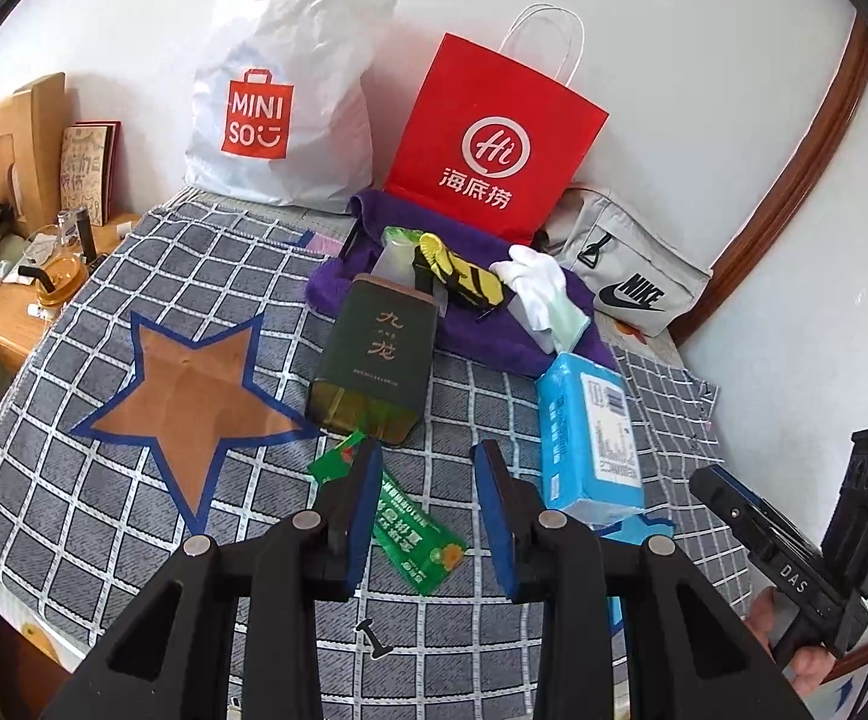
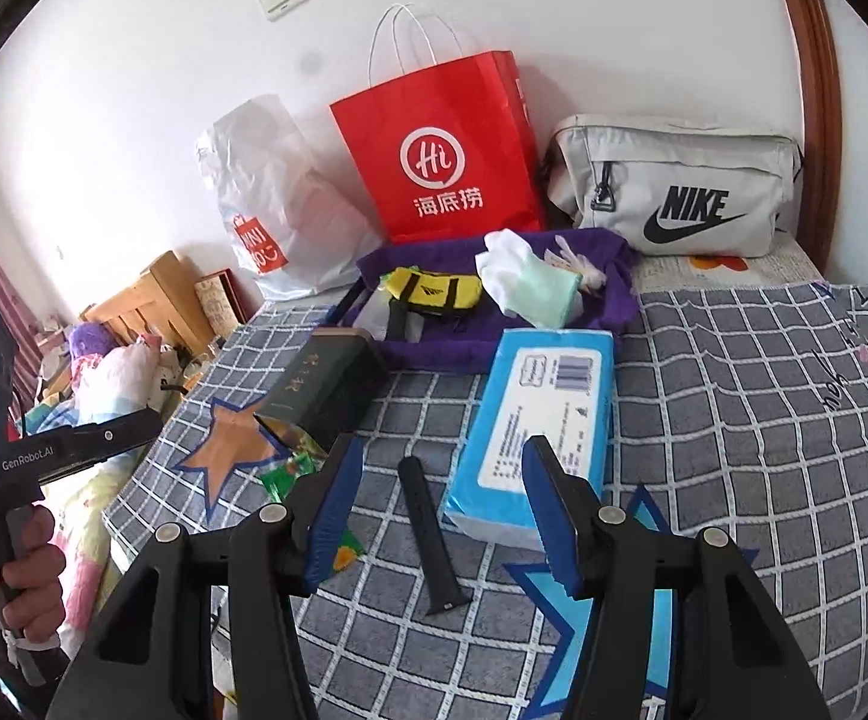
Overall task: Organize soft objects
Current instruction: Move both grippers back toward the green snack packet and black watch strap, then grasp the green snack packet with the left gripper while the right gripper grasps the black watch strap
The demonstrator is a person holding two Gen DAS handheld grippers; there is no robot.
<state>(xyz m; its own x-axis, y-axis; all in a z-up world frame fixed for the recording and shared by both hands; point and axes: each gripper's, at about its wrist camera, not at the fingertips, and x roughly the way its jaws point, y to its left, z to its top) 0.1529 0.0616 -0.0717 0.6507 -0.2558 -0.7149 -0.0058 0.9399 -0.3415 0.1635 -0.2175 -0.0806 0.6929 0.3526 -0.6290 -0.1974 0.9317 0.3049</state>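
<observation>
Nearest the left wrist camera, the left gripper (image 1: pixel 428 468) hangs over a grey checked cloth (image 1: pixel 74 480) with its blue-padded jaws parted a little and nothing pressed between them; a green sachet (image 1: pixel 416 546) lies flat on the cloth under and just beyond the left pad. Just beside the right pad lies a blue tissue pack (image 1: pixel 590 438), one end over a blue star patch. The right gripper (image 2: pixel 443 462) hovers with its jaws standing wider apart, also empty, above a black strap (image 2: pixel 431 540) that lies on the cloth between them (it touches neither pad), and the tissue pack sits against the far side of the right jaw. A dark green tin (image 1: pixel 374 354) lies tipped on its side between an orange star patch (image 1: pixel 188 396) and a purple towel (image 1: pixel 494 330). On the towel rest a yellow and black pouch (image 2: pixel 434 294), a white sock (image 2: pixel 506 270) and a pale green cloth (image 2: pixel 545 294), bunched close together; something small and pale lies just behind them, too blurred to name. Against the wall stand a white plastic bag (image 1: pixel 278 102), a red paper bag (image 1: pixel 494 138) and a grey waist bag (image 2: pixel 674 192), side by side behind the towel. A person's hand (image 2: pixel 20 570) grips the handle of the left gripper at the edge of the right view.
</observation>
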